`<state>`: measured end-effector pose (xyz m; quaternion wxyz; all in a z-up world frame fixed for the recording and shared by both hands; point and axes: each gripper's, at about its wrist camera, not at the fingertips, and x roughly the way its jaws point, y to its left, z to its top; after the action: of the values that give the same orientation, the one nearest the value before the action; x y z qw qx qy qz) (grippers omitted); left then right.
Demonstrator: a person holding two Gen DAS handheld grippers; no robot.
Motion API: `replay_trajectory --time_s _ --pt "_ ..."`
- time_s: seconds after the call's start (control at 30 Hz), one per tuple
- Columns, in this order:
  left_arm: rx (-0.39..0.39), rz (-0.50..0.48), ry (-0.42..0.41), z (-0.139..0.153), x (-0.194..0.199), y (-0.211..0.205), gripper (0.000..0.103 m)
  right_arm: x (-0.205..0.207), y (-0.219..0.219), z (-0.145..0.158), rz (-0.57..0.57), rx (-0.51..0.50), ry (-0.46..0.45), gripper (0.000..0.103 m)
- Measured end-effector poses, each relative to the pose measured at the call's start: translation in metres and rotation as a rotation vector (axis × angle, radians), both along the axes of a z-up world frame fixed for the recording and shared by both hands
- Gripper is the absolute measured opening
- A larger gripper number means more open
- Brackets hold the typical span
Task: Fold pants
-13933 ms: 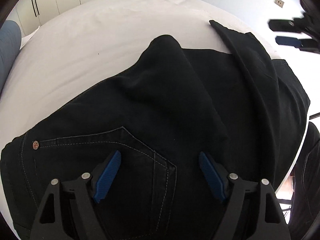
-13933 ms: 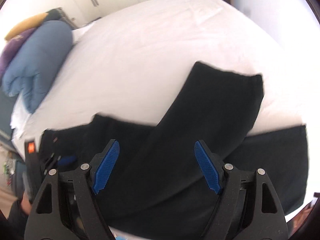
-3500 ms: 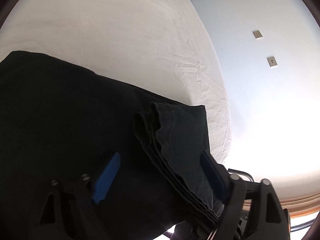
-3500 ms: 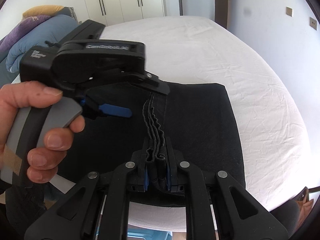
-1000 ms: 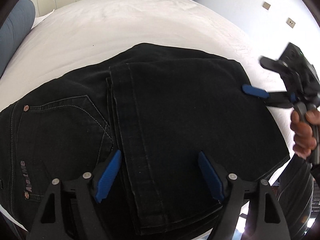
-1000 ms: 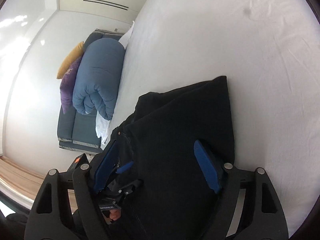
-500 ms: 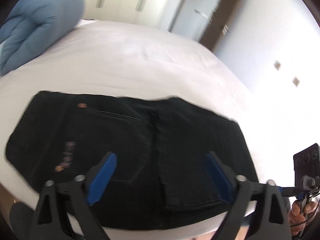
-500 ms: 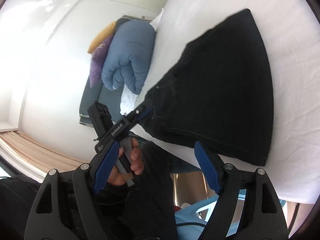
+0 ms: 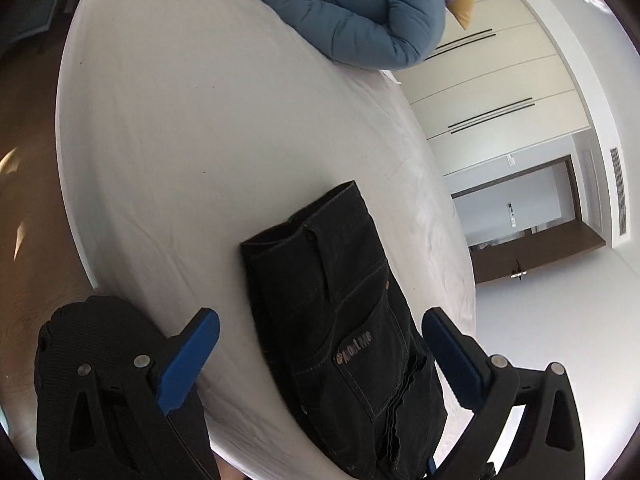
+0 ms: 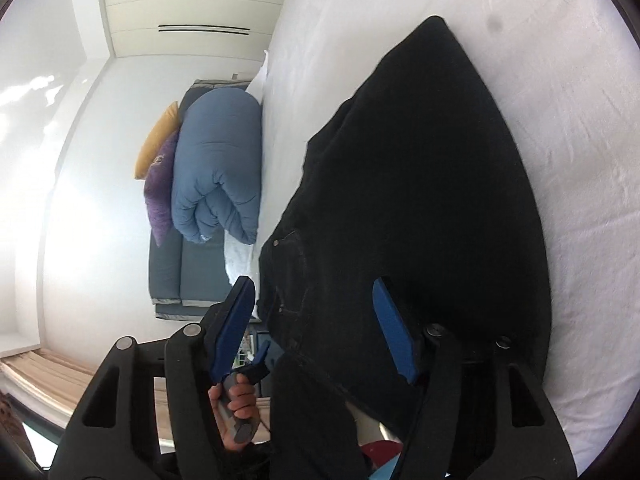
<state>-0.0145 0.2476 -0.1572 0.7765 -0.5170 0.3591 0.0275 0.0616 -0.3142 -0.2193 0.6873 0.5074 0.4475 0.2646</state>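
Observation:
Black jeans (image 9: 344,320) lie folded into a compact stack near the edge of the white bed (image 9: 192,140), back pocket and label facing up. My left gripper (image 9: 320,316) hovers over the waist end, its jaws opening wide, and its blue pads touch nothing. In the right wrist view the same jeans (image 10: 420,180) fill the middle. My right gripper (image 10: 314,284) is close over their near edge, jaws closing. Cloth shows between the pads, but they do not press on it. A hand (image 10: 236,396) holding the other gripper shows low in that view.
A rolled blue duvet (image 9: 352,12) lies at the head of the bed, with purple and yellow pillows (image 10: 160,184) beside it. White wardrobes (image 9: 492,92) and a dark door frame (image 9: 532,236) stand beyond. Wooden floor (image 9: 28,200) runs along the bed's edge.
The left wrist view has rolled and swung round to the jeans' waist end, and its jaws have spread. The right gripper has drawn close to the jeans and its jaws have narrowed.

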Motion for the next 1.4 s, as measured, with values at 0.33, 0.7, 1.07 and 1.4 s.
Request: replay_trajectory --time_s 0.33,0.7,1.07,1.4 --pt "-0.087 -0.006 0.016 -0.027 0.024 -0.001 0.090 -0.010 0.003 0.024 -0.023 0.070 -0.045 0.061" --pt "-0.264 0.053 -0.013 -0.057 0.041 0.013 0.079 0.004 0.028 0.032 0.023 0.072 -0.059 0.061" --pt "-0.318 0.041 0.001 -0.061 0.033 0.016 0.022 0.020 0.045 0.033 0.056 0.062 -0.055 0.061" --pt "-0.212 -0.012 -0.072 -0.015 0.037 0.001 0.016 0.063 0.097 0.037 0.173 0.041 -0.035 0.061"
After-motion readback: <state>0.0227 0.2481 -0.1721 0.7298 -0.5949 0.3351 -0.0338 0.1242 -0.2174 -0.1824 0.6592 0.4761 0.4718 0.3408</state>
